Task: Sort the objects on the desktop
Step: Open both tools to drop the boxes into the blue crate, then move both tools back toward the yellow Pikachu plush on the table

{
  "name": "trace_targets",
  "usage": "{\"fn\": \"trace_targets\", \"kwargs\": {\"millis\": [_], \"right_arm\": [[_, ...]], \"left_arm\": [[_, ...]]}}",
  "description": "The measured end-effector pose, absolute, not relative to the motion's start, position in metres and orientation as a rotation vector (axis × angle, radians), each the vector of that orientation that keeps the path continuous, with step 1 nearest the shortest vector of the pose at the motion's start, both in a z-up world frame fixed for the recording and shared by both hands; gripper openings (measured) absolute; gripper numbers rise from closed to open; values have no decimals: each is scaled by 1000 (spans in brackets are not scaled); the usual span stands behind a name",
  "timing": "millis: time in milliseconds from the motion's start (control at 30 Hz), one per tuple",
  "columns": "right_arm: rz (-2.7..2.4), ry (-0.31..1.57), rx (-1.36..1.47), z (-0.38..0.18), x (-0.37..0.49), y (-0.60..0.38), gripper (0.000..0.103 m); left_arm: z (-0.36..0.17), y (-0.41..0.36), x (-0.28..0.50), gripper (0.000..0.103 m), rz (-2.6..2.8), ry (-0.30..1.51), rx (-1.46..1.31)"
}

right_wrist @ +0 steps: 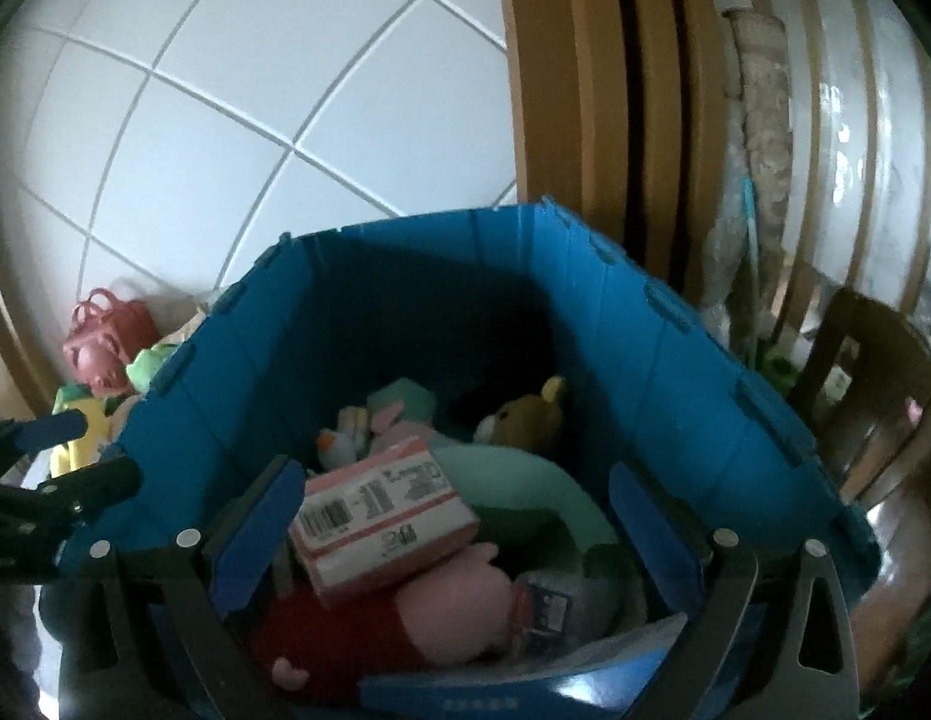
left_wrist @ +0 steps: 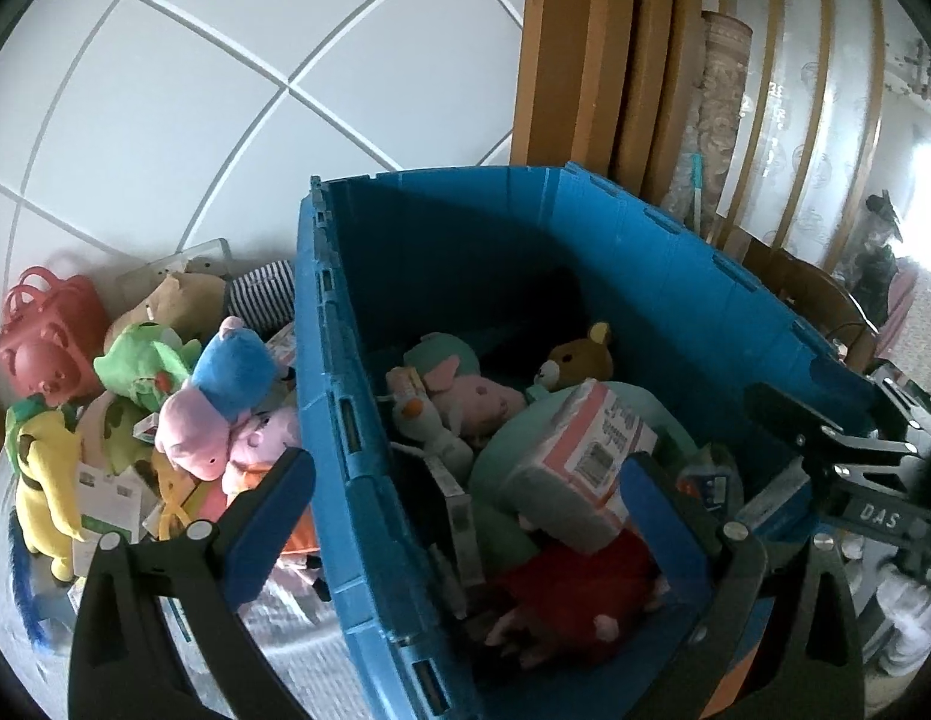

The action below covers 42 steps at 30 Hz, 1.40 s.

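Your left gripper (left_wrist: 465, 516) hangs over the near left wall of the tall blue plastic crate (left_wrist: 615, 252), its blue-padded fingers (left_wrist: 267, 516) spread wide with nothing between them: one pad sits outside the wall, the other inside. Your right gripper (right_wrist: 459, 534) hovers over the crate's near end, also spread wide and empty.

Inside the crate a pink-and-white cardboard box with a barcode label (right_wrist: 381, 516) lies tilted on top, resting against a mint-green plush cushion (right_wrist: 525, 480) and a pink plush pig in red clothing (right_wrist: 417, 618). Farther back sit a small brown plush bear with yellow ears (right_wrist: 525, 420) and a white plush duck (right_wrist: 339, 444).

Left of the crate, on the pale tabletop (left_wrist: 285, 648), more soft toys are piled: a blue-and-pink plush pig (left_wrist: 219, 396), a green plush dinosaur (left_wrist: 141, 366), a yellow plush banana figure (left_wrist: 45, 480) and, at the far left, a red plastic bear-shaped basket (left_wrist: 45, 342)
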State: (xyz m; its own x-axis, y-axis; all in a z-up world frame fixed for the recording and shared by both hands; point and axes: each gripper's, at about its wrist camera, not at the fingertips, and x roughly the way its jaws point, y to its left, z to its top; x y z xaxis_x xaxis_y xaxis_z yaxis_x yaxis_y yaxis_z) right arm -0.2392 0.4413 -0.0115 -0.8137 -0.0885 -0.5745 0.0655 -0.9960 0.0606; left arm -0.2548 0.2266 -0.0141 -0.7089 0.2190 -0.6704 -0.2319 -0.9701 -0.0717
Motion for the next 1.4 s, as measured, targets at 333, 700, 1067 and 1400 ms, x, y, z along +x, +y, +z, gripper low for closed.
{"fn": "trace_targets", "kwargs": {"millis": [333, 700, 1067, 1400], "right_arm": [[-2924, 4, 846, -2, -227, 415, 103], [-2992, -48, 808, 2, -213, 421, 103], [-2888, -179, 722, 3, -190, 399, 103], [-2739, -60, 469, 12, -153, 249, 103]], "left_arm": [[-11, 212, -247, 103, 2713, 13, -1022], [-14, 220, -237, 103, 2674, 71, -1031], [-16, 168, -210, 103, 2752, 43, -1044], [-40, -1, -172, 103, 2848, -110, -1093]]}}
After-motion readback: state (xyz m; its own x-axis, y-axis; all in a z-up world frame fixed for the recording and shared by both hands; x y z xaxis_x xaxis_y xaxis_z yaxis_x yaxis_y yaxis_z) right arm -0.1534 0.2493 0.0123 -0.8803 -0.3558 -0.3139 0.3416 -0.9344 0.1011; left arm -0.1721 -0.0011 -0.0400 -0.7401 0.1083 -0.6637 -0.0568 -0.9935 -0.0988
